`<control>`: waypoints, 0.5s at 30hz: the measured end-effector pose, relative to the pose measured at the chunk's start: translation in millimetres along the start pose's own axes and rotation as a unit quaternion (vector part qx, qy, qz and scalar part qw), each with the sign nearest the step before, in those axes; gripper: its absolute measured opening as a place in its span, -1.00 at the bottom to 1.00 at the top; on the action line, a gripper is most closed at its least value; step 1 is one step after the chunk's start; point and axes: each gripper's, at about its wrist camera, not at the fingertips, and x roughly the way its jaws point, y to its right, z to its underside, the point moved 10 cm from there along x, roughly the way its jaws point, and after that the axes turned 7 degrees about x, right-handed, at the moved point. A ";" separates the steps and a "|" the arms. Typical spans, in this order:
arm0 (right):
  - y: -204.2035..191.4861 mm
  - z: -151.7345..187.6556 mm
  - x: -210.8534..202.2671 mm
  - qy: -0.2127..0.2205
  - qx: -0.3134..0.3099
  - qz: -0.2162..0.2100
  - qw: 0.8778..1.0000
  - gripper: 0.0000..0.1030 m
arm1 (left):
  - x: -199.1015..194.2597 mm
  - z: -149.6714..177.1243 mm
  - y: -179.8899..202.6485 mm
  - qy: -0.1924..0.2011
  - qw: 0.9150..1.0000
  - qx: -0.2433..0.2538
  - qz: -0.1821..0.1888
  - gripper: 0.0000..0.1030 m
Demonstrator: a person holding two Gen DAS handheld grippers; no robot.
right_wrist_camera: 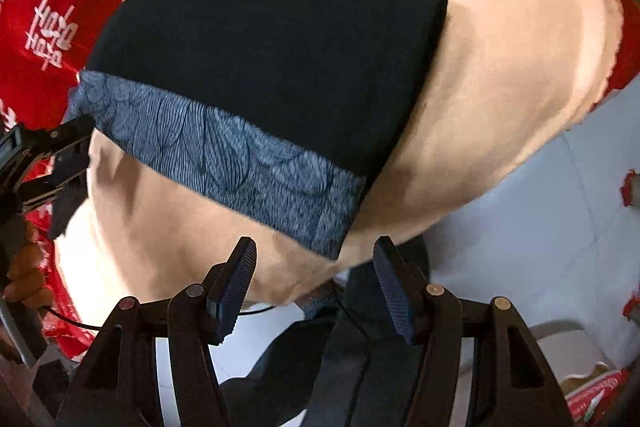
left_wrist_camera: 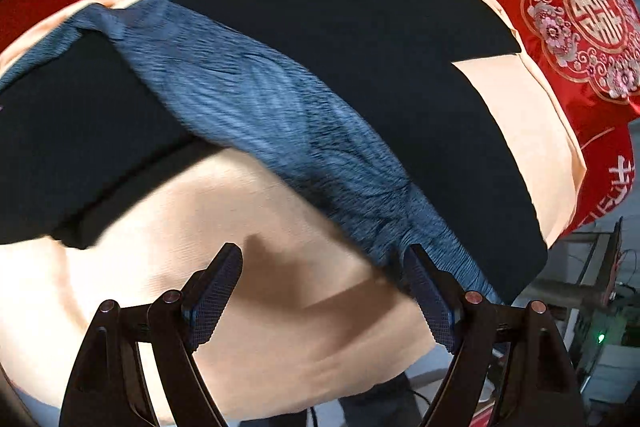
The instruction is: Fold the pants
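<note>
Black pants (left_wrist_camera: 360, 59) with a blue-grey patterned waistband (left_wrist_camera: 256, 107) lie spread on a peach cloth (left_wrist_camera: 240, 267). My left gripper (left_wrist_camera: 324, 259) is open just above the cloth, its right finger at the waistband's near end. In the right wrist view the pants (right_wrist_camera: 272, 59) lie folded with the patterned band (right_wrist_camera: 224, 155) along the near edge. My right gripper (right_wrist_camera: 316, 251) is open and empty, just short of the band's right corner. The left gripper (right_wrist_camera: 68, 155) shows at that view's left edge, by the band's left end.
The peach cloth (right_wrist_camera: 500, 67) covers a table over a red printed cloth (left_wrist_camera: 580, 27). The table's edge runs near the right gripper, with pale floor (right_wrist_camera: 540, 227) beyond. The person's hand (right_wrist_camera: 28, 275) holds the left gripper. Shelving and clutter (left_wrist_camera: 600, 287) stand at the right.
</note>
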 end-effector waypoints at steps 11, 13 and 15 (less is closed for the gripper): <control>2.9 0.2 -12.6 -0.066 -0.019 -0.089 0.994 -0.84 | 12.8 -18.7 14.1 -0.009 0.999 -0.020 0.036 -0.60; -8.9 -4.3 -22.4 -0.069 -0.026 -0.102 0.992 -0.86 | 12.4 -19.6 18.9 -0.016 0.998 -0.035 0.049 -0.69; -21.8 -12.5 -37.5 -0.070 -0.039 -0.123 0.989 -0.86 | 5.7 -21.9 19.4 -0.013 0.997 -0.047 0.055 -0.69</control>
